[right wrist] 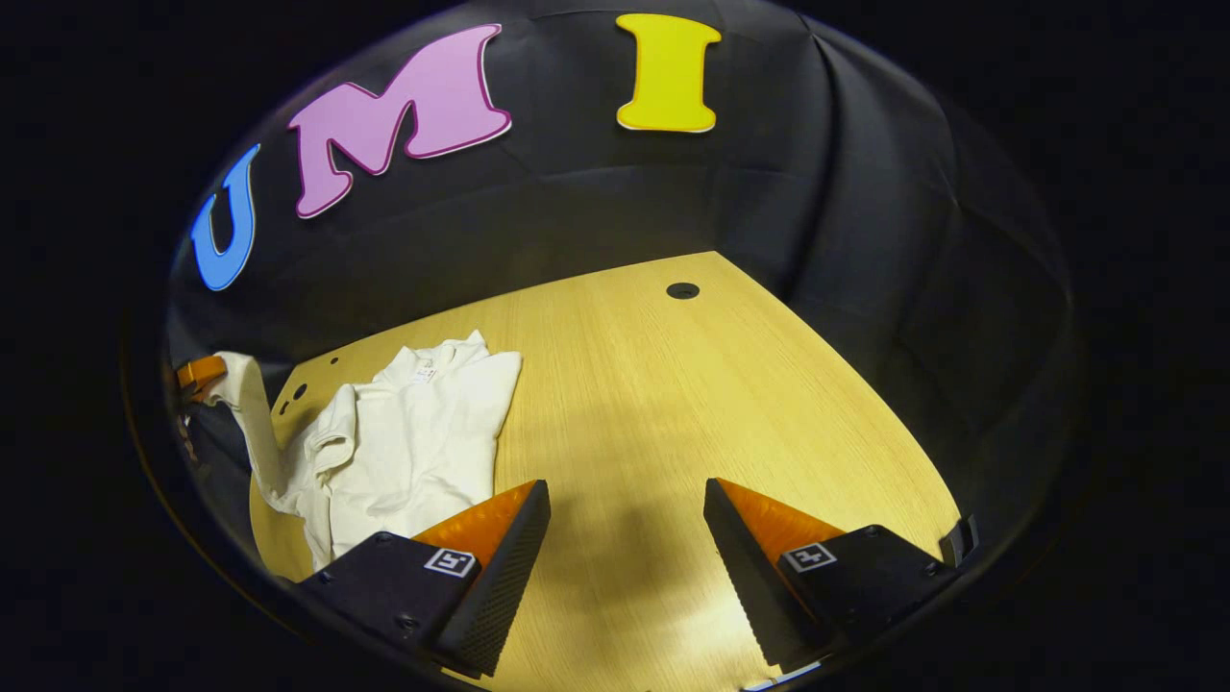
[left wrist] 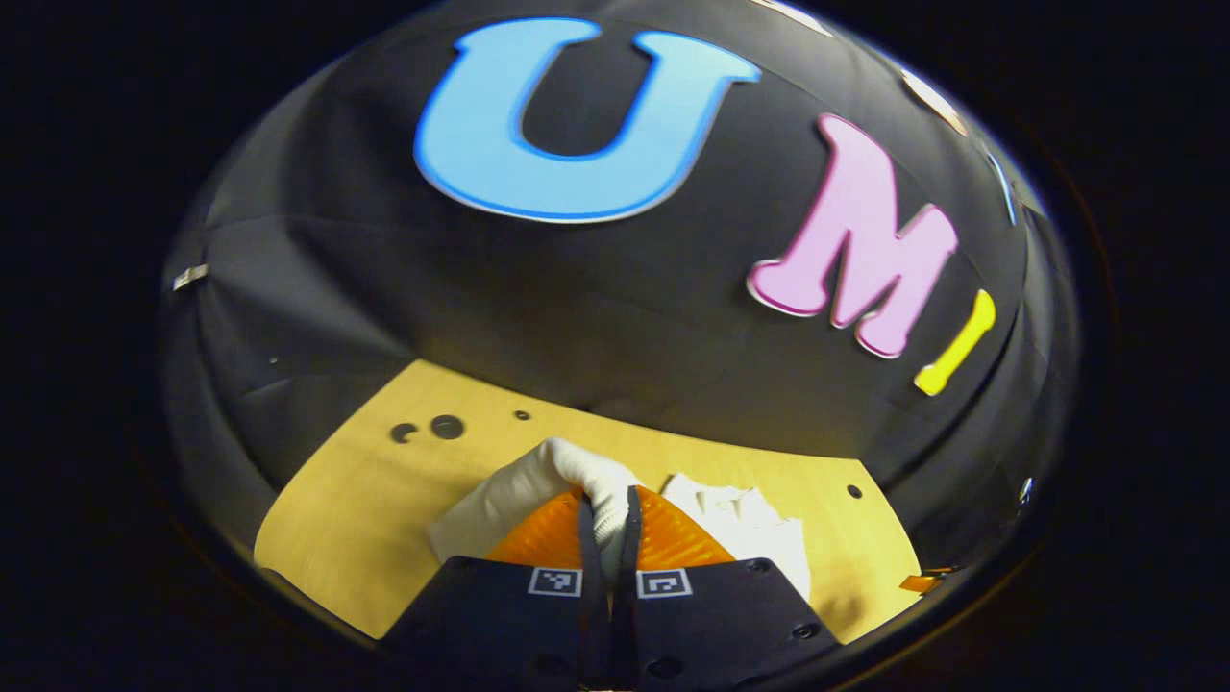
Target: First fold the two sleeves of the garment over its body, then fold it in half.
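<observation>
Left gripper (left wrist: 607,524) clamped on one sleeve (left wrist: 538,481) of the white garment (right wrist: 413,442) on the worktop (right wrist: 673,384), lifted ready for folding across the body; right gripper (right wrist: 625,548) wide, unladen, alongside.

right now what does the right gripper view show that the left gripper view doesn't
Right gripper view: the right gripper, jaws wide open over bare table, and the garment's body spread flat, one sleeve lifted to the left gripper at the edge.
Left gripper view: close up, the left gripper with jaws shut on the sleeve.
Both: the white garment on the wooden table, black wall behind.
</observation>
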{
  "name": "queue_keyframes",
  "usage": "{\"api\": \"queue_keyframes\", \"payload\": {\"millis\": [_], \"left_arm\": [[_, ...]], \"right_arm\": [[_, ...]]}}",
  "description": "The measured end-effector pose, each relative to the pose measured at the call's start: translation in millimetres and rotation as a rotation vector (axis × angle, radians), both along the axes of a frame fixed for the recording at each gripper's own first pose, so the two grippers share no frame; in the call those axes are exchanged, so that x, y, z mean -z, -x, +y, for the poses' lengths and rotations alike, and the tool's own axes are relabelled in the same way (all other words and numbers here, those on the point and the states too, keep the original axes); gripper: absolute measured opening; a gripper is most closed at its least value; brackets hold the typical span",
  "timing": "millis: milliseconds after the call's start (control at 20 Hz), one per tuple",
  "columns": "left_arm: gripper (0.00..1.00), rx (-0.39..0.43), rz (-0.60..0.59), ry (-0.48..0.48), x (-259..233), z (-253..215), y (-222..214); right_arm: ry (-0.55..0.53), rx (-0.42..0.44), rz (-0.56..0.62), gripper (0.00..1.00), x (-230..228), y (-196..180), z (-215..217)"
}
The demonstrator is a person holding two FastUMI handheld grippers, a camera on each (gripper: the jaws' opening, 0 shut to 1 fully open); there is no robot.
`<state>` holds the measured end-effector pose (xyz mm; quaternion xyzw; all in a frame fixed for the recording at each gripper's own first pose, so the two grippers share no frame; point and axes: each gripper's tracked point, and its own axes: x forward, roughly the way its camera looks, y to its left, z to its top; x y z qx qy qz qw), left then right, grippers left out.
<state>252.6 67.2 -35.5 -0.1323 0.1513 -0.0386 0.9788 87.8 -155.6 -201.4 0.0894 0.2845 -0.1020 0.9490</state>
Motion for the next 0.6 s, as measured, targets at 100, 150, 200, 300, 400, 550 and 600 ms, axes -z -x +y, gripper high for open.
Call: {"api": "queue_keyframes", "payload": {"millis": [100, 150, 200, 300, 400, 550, 600], "left_arm": [[0.06, 0.074, -0.005, -0.023, -2, -41, -12], [0.06, 0.109, -0.005, -0.03, -2, -62, -17], [0.06, 0.143, -0.002, -0.034, 1, -86, -22], [0.06, 0.213, 0.01, -0.041, 7, -128, -30], [0.06, 0.279, 0.021, -0.046, 13, -168, -36], [0.07, 0.387, 0.037, -0.072, 27, -224, -43], [0.09, 0.398, 0.048, -0.095, 33, -236, -47]], "right_arm": [[-0.009, 0.01, 0.0, 0.98, 1, 1, -2], [-0.011, 0.012, 0.0, 0.99, 2, 1, -3], [-0.014, 0.014, 0.002, 0.98, 3, 2, -3], [-0.021, 0.015, 0.005, 0.98, 5, 3, -4], [-0.023, 0.015, 0.006, 0.99, 8, 4, -6], [-0.015, 0.025, 0.011, 0.98, 12, 8, -17], [-0.018, 0.027, 0.013, 0.98, 14, 10, -19]]}}
